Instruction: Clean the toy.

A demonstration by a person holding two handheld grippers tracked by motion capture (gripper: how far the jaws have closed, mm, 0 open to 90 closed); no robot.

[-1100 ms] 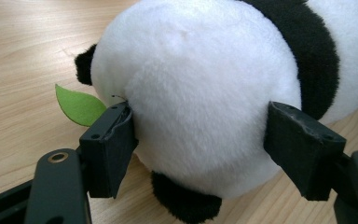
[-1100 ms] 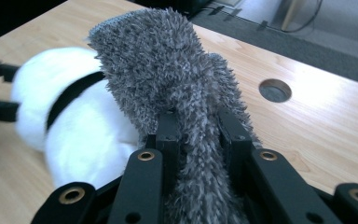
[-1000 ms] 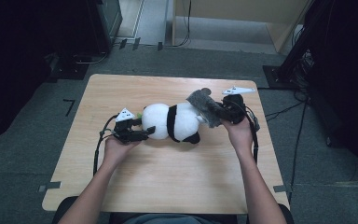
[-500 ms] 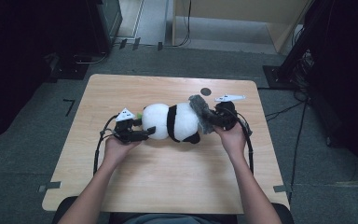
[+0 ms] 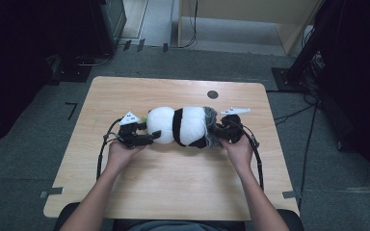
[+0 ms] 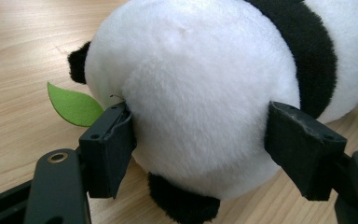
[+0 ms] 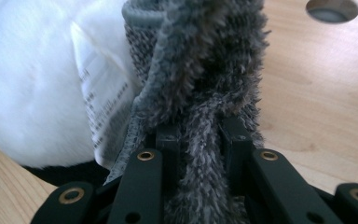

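Note:
A black-and-white panda plush (image 5: 180, 126) lies on its side in the middle of the wooden table (image 5: 173, 183). My left gripper (image 5: 150, 134) has its jaws spread wide around the white round end (image 6: 191, 93), with both pads (image 6: 107, 149) pressed against the fur. A green felt leaf (image 6: 74, 105) sticks out beside that end. At the panda's other end hangs a grey fuzzy knit cloth (image 5: 211, 126). My right gripper (image 7: 198, 140) is shut on a strand of the grey cloth (image 7: 200, 70). A white printed label (image 7: 98, 102) lies against the plush beside it.
A round cable hole (image 5: 212, 94) sits in the table behind the panda. Black cables (image 5: 257, 159) trail from both grippers over the tabletop. Dark cabinets (image 5: 108, 24) and floor cables (image 5: 294, 113) surround the table.
My right hand has come down and in toward the panda, bringing the grey cloth from above the plush down to its end near the tabletop. The left gripper and the panda have stayed put.

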